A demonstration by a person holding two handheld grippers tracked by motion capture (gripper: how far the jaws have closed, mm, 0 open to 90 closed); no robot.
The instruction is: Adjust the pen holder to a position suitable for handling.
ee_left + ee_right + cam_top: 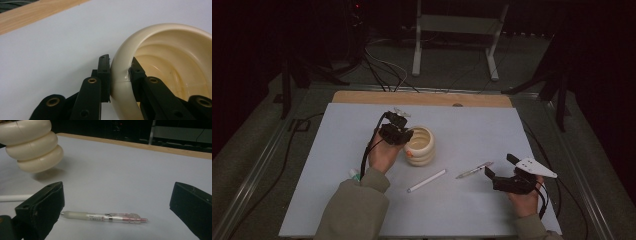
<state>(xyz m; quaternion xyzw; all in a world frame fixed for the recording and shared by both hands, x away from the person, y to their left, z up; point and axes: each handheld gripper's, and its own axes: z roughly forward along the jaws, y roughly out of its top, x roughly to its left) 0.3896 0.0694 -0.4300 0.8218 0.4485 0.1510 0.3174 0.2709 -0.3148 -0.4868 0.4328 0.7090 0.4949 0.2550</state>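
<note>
One cream ribbed cup (421,146) is on show, along with one white stick (427,181), one clear pen (474,171) and two grippers. Going from the left, the left gripper (404,135) is clamped on the cup's near rim: in the left gripper view one jaw presses the outer wall and the other sits inside the cup (160,60). In the right gripper view the cup (32,145) hangs tilted just above the pale mat (112,175), its shadow beneath it. Its inside looks bare in the part that shows. Next comes the white stick, lying flat below the cup, then the pen just to its right. Farthest right, the right gripper (501,167) hovers with its jaws spread wide, the pen (105,217) lying on the mat between them, untouched.
</note>
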